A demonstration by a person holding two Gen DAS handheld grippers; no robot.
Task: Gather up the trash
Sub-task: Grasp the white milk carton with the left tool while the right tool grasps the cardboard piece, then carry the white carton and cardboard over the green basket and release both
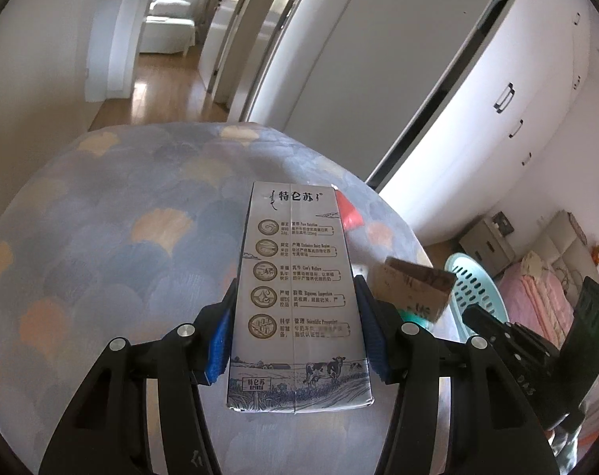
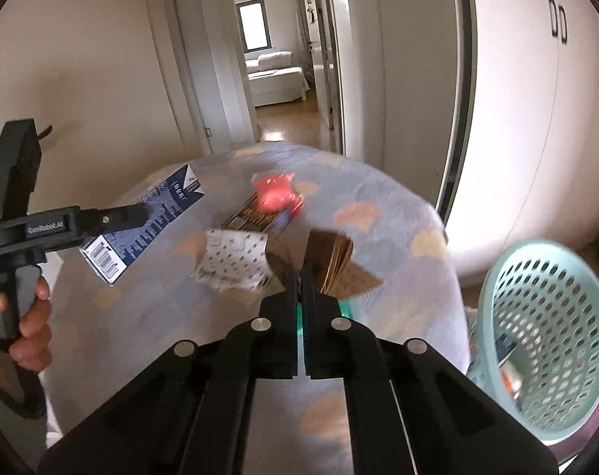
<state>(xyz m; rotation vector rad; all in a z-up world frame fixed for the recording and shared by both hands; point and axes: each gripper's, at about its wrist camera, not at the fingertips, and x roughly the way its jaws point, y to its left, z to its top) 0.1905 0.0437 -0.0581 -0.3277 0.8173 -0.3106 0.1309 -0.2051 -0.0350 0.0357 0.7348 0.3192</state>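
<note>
My left gripper (image 1: 295, 316) is shut on a tall silver milk carton (image 1: 297, 297) and holds it above the patterned table (image 1: 101, 237). The carton (image 2: 149, 217) and the left gripper (image 2: 113, 215) also show at the left of the right wrist view. My right gripper (image 2: 299, 273) is shut on a flattened brown cardboard box (image 2: 331, 261), held above the table; this box (image 1: 414, 291) also shows in the left wrist view. A red wrapper (image 2: 277, 192) lies on the table beyond it and also shows in the left wrist view (image 1: 349, 211).
A teal perforated basket (image 2: 548, 336) stands off the table's right edge, with some items inside; it also shows in the left wrist view (image 1: 473, 289). A white dotted paper piece (image 2: 232, 261) and a dark striped packet (image 2: 256, 215) lie mid-table. White cabinets and a hallway lie behind.
</note>
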